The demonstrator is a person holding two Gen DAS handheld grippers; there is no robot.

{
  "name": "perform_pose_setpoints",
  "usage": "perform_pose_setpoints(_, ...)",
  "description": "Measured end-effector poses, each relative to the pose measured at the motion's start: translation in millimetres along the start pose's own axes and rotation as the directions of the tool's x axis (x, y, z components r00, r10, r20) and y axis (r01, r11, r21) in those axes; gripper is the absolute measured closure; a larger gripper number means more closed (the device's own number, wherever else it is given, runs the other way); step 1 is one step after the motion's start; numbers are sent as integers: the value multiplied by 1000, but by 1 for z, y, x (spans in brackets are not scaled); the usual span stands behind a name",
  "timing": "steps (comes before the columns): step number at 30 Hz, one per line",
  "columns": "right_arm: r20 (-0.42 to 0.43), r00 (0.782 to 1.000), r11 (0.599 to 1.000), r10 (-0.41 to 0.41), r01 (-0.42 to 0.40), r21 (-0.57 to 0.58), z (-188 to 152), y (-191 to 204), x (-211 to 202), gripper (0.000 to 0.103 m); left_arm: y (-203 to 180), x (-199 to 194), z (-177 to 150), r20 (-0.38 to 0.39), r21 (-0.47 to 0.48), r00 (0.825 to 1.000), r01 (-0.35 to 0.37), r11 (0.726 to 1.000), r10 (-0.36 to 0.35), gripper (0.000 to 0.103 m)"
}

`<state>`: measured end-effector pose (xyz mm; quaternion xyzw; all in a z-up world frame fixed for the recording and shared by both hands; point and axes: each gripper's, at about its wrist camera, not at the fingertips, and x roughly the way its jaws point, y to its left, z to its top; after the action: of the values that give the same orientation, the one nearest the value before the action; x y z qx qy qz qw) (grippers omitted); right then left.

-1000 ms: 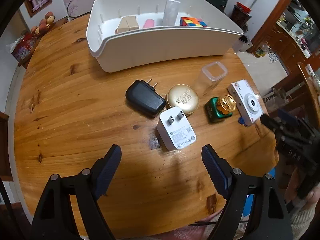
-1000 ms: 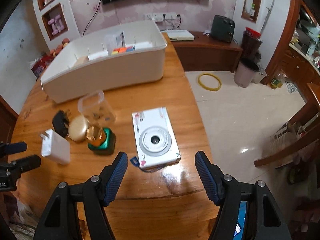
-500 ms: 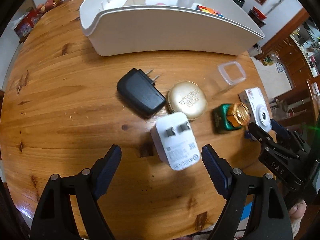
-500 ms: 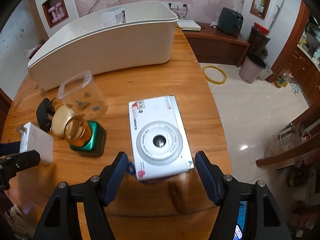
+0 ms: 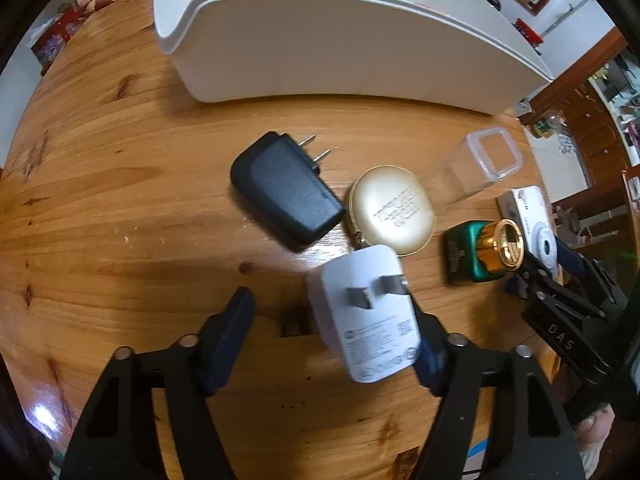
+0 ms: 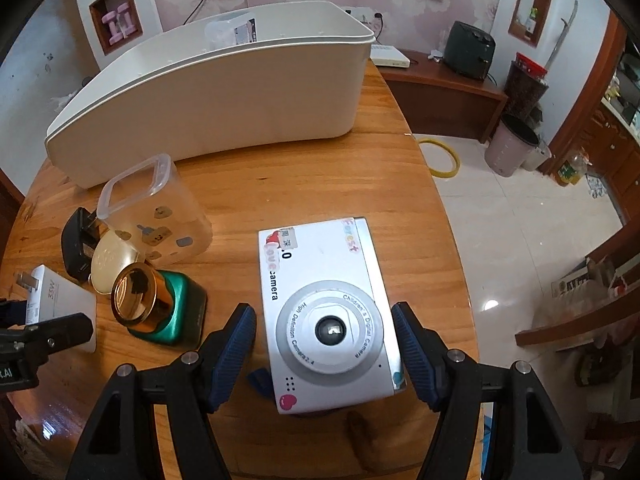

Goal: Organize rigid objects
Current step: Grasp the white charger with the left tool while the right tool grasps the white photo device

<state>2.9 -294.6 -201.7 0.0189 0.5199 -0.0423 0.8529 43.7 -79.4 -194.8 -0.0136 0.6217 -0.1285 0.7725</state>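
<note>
Your left gripper (image 5: 334, 334) is spread around the white charger (image 5: 366, 312); your right gripper (image 6: 324, 346) is spread around the white camera (image 6: 326, 312) near the tabletop's (image 6: 280, 184) right edge.

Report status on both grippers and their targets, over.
Left gripper open, straddling white charger, off-centre toward its right finger. Right gripper open around white camera. Green bottle close beside the camera.

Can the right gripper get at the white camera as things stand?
Probably yes: the right gripper is open, its fingers flank the white camera, nothing lies between, and the green bottle stands clear.
</note>
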Motion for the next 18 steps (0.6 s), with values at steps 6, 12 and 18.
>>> perform_pose_setpoints(6,17,1000,1000,14,-14,-18,-5,2,-5,46,0,-5,-4,18,42,999,-35,999,34,70)
perform_pose_setpoints(12,7,1000,1000,14,-14,-24,-10,8,-8,46,2,-6,-7,10,42,1000,-28,999,27,70)
perform_pose_setpoints(18,-12,998,998,61,-61,-9,-22,17,-19,46,5,-9,-12,3,34,1000,-17,999,17,70)
